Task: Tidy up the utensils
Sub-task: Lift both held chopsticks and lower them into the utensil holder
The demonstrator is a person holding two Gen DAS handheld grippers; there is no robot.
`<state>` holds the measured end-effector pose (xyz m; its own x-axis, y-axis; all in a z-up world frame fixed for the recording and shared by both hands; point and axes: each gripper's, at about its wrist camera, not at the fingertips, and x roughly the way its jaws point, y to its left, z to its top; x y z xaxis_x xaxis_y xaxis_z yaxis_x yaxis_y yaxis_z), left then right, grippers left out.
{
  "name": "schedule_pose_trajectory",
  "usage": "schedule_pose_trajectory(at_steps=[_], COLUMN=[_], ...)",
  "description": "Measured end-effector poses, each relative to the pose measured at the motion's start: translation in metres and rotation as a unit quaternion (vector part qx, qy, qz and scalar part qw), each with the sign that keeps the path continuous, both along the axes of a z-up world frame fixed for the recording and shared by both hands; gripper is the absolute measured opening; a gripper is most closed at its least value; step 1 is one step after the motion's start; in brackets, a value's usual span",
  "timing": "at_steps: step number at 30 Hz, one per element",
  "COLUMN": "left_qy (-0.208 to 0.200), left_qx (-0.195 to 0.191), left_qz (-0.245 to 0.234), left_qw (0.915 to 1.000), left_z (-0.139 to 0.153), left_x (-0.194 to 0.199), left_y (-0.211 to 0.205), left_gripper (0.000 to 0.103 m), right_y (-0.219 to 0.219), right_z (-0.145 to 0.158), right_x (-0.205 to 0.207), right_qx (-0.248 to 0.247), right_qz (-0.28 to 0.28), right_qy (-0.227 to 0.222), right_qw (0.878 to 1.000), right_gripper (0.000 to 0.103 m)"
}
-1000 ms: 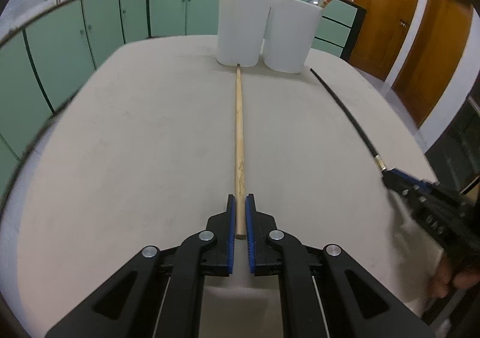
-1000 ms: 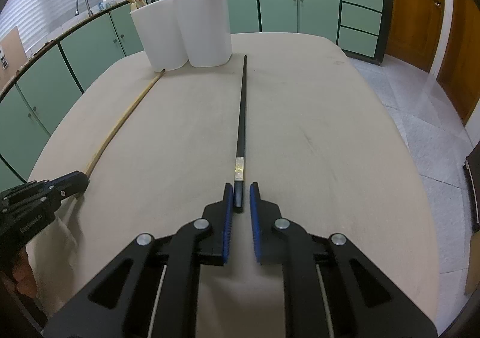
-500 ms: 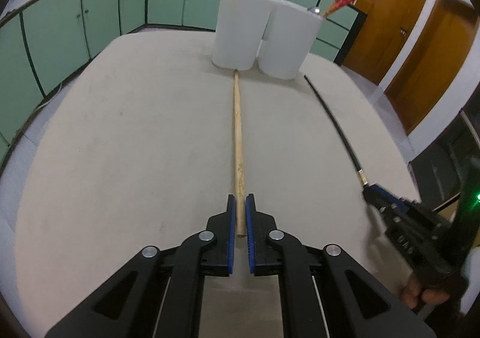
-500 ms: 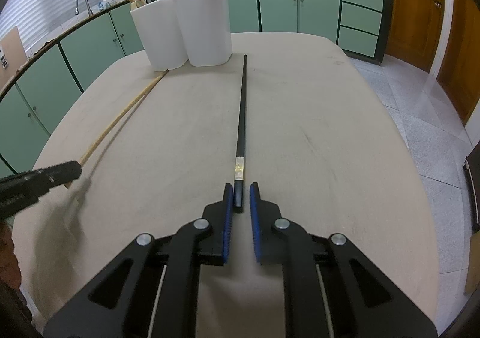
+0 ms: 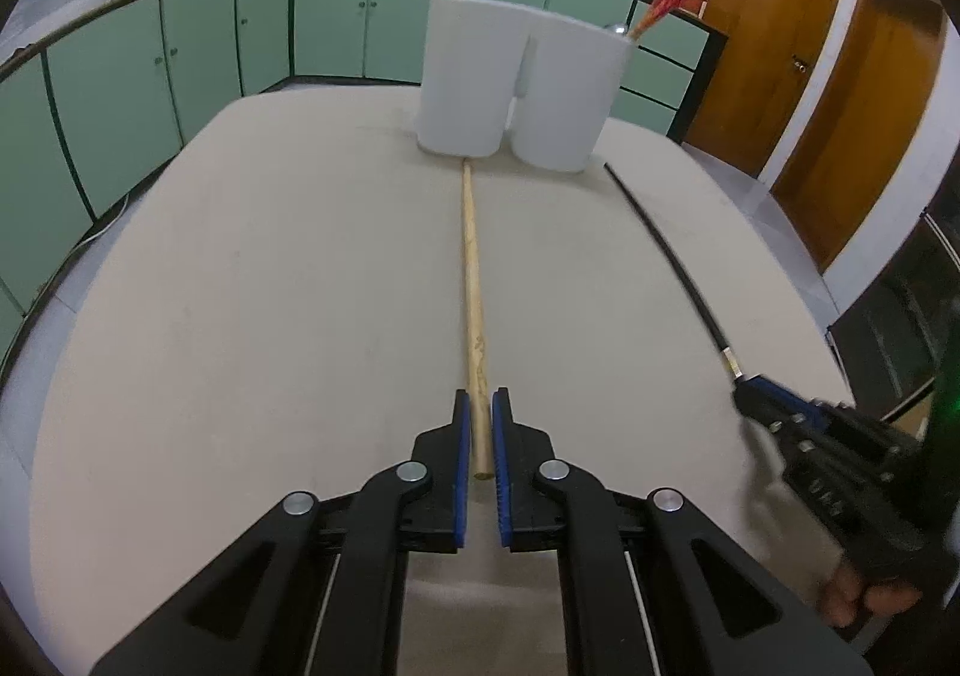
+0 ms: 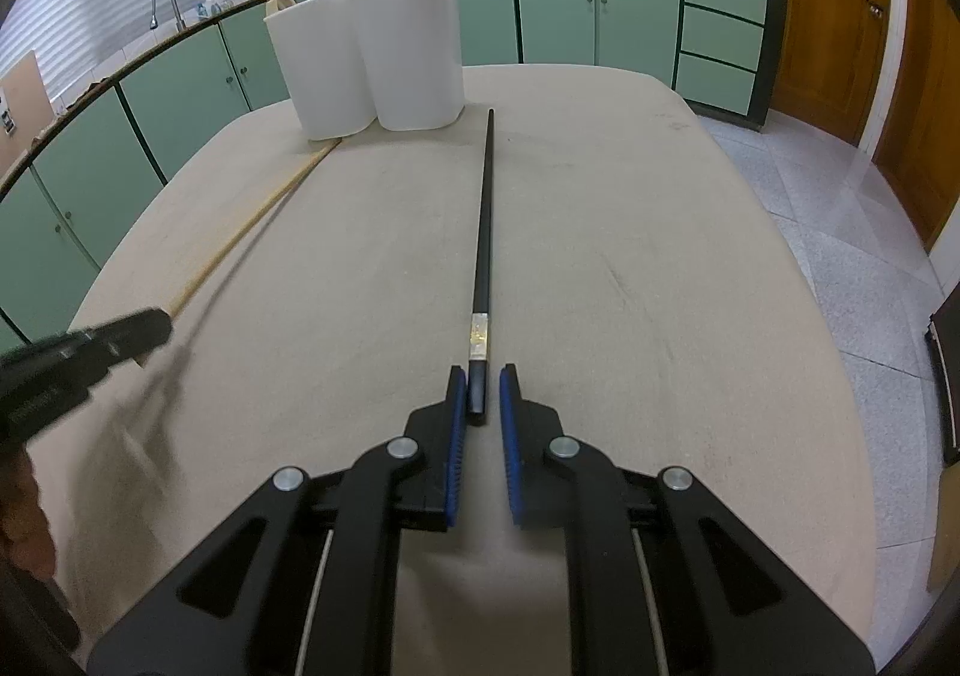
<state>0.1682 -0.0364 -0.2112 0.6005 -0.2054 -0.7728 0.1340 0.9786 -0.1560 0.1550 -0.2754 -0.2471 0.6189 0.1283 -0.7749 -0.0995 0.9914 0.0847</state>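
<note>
A long wooden chopstick (image 5: 473, 280) runs from my left gripper (image 5: 477, 406) toward the white double utensil holder (image 5: 510, 87); the gripper is shut on its near end and holds that end raised off the table. A black chopstick (image 6: 483, 232) lies on the beige table (image 6: 630, 268); my right gripper (image 6: 479, 382) straddles its near end, slightly open, not squeezing it. The wooden chopstick (image 6: 252, 220) and the left gripper (image 6: 84, 352) show in the right wrist view. The black chopstick (image 5: 666, 250) and right gripper (image 5: 756, 406) show in the left wrist view. The holder (image 6: 366, 57) has several chopsticks standing in it.
Green cabinets (image 5: 180, 45) ring the table at the back and left. Wooden doors (image 5: 828, 93) stand at the right. The tiled floor (image 6: 840, 232) lies past the table's right edge.
My left gripper has lifted the near end of the wooden chopstick and tilted its view upward. The right gripper has stayed around the black chopstick's end.
</note>
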Motion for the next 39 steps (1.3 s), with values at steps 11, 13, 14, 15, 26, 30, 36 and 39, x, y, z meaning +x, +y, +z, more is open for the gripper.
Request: schedule_pose_trajectory(at_steps=[11,13,14,15,26,30,36,39], left_qy=[-0.004,-0.005,-0.006,-0.007,-0.035,-0.073,-0.125,-0.152], left_qx=[0.011,0.008,0.007,0.006,-0.006,-0.006,-0.017,-0.023], left_qz=[-0.003,-0.002,-0.001,-0.001,-0.004,-0.012,-0.013,-0.011], left_qw=[0.9999,1.0000,1.0000,1.0000,0.9994,0.9973,0.9919,0.9880], left_z=[-0.012,-0.011,-0.012,-0.012,0.015,0.048,0.093,0.115], left_x=[-0.003,-0.002,-0.002,-0.002,-0.016,-0.028,-0.032,-0.031], left_y=[0.002,0.003,0.003,0.002,0.006,0.007,0.012,0.013], left_gripper=[0.007,0.007,0.007,0.007,0.007,0.007,0.007,0.007], right_y=[0.002,0.004,0.005,0.005,0.002,-0.003,-0.015,-0.020], right_z=[0.000,0.000,0.000,0.000,0.017,0.039,0.085,0.112], right_x=[-0.001,-0.001,-0.001,-0.001,-0.013,-0.019,-0.027,-0.030], right_qx=[-0.004,-0.007,-0.009,-0.010,-0.016,-0.013,-0.001,0.004], right_qz=[0.001,0.004,0.004,0.004,0.014,0.016,0.016,0.022], right_qy=[0.000,-0.001,-0.001,-0.001,-0.026,-0.052,-0.099,-0.128], right_qw=[1.000,1.000,1.000,1.000,0.999,0.998,0.995,0.992], right_gripper=[0.009,0.007,0.007,0.007,0.006,0.006,0.006,0.006])
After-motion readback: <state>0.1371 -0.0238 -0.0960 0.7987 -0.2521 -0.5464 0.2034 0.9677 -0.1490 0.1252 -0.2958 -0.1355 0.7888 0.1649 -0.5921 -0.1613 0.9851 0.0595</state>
